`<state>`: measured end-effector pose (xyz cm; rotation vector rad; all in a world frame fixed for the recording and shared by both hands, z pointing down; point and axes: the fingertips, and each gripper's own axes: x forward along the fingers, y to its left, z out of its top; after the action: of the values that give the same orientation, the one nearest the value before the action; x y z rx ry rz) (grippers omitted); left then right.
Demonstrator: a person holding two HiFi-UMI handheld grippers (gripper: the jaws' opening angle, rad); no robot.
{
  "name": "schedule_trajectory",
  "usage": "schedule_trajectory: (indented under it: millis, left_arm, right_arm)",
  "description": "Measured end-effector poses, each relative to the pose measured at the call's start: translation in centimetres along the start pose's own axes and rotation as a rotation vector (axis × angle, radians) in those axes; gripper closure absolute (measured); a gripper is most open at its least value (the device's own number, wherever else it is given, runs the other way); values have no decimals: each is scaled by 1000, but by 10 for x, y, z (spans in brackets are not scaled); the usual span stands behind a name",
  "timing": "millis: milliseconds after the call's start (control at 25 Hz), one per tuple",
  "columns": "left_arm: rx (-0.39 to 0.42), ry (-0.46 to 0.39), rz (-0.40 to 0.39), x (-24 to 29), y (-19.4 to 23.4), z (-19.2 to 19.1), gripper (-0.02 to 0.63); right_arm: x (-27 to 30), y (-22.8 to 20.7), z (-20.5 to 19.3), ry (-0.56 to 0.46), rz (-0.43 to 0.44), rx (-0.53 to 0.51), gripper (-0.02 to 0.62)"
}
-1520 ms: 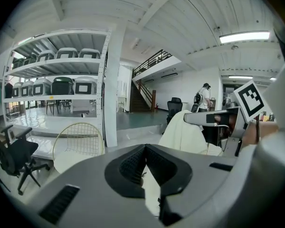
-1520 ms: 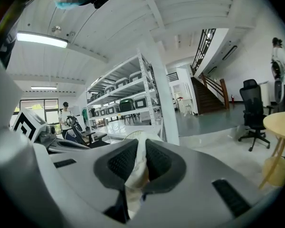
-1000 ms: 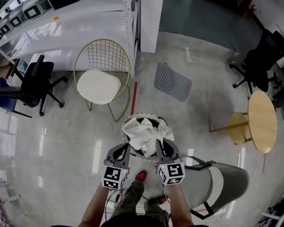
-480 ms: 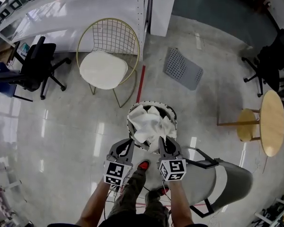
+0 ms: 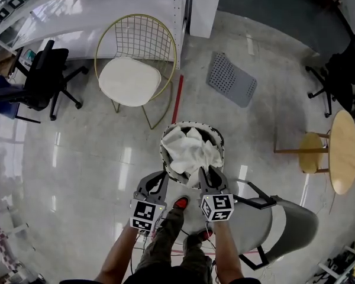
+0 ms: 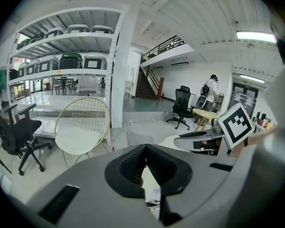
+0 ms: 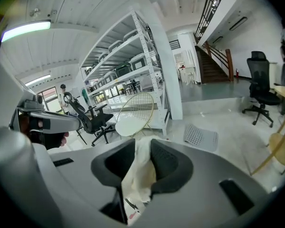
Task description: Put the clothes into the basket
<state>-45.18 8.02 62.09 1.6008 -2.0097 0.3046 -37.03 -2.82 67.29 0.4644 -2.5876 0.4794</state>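
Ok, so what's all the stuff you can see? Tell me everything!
basket: one, black-and-white rim, floor, middle
clothes: one heap, white, in the basket
wire chair: one, gold, white cushion, beyond the basket
office chairs: two, black, far left and far right
holed panel: one, grey, flat on the floor
round table: one, wooden, right edge
stool: one, wooden, beside the table
seat: one, grey, lower right
strip: one, red, floor by the wire chair
shelf rack: one, white, top left
shoe: one, red, under the tongs
left tongs: one, grey, shut and empty, at the basket's near rim
right tongs: one, grey, jaws just been opening, clothes between them
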Motion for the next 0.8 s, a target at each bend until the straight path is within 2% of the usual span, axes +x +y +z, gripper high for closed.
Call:
schedule_trajectory:
  millis: [200, 320, 800]
  left_arm:
    - [0, -8, 6, -4, 5, -1, 600]
    - [1, -10, 6, -7, 6, 2, 598]
    - [30, -70, -4, -22, -13, 30, 599]
  right_arm:
    - [-4, -2, 11, -49, 4, 23, 378]
    - [-7, 3, 16, -59, 22, 17, 341]
    - [-37, 9, 41, -112, 17, -3, 339]
